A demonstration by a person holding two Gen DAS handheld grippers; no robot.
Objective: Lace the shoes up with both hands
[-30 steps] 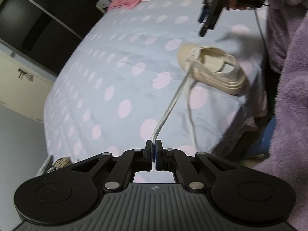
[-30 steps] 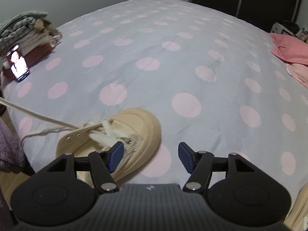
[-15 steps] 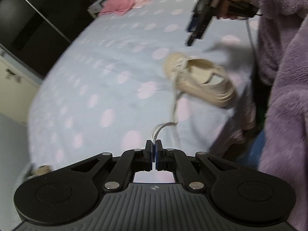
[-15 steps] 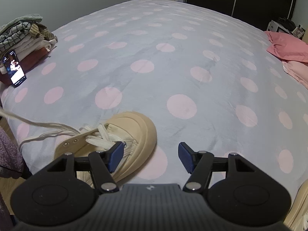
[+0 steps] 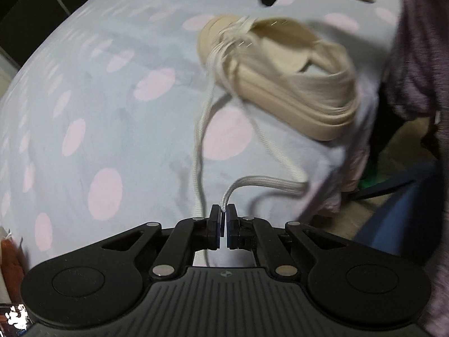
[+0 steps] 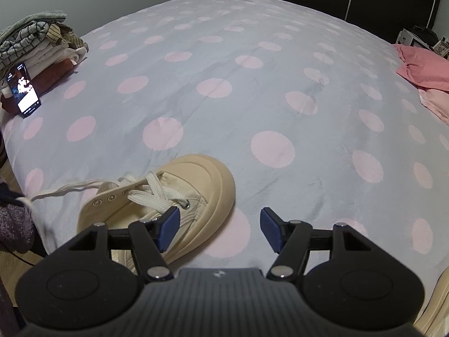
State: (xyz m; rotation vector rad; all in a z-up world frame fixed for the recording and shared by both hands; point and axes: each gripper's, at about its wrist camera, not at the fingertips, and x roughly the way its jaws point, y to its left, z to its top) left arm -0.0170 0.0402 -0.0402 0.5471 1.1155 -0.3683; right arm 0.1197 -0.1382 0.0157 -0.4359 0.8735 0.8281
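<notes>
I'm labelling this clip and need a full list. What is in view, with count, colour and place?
shoe: one, beige, near bed edge
shoelace: one, white, slack from shoe to left gripper
bedspread: one, grey-blue with pink dots, over bed
folded clothes: one stack, mixed colours, far left corner
phone: one, screen lit, leaning on stack
pink bedding: one heap, far right
left gripper: shut on shoelace
right gripper: open, empty, beside shoe toe
purple sleeve: right of shoe

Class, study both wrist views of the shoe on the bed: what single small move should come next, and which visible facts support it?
Probably guide the lace end held in the shut left gripper toward the nearest empty eyelet on the shoe. The lace hangs slack, only the eyelets nearest the toe are crossed, and the right gripper hovers open beside the toe, gripping nothing.
</notes>
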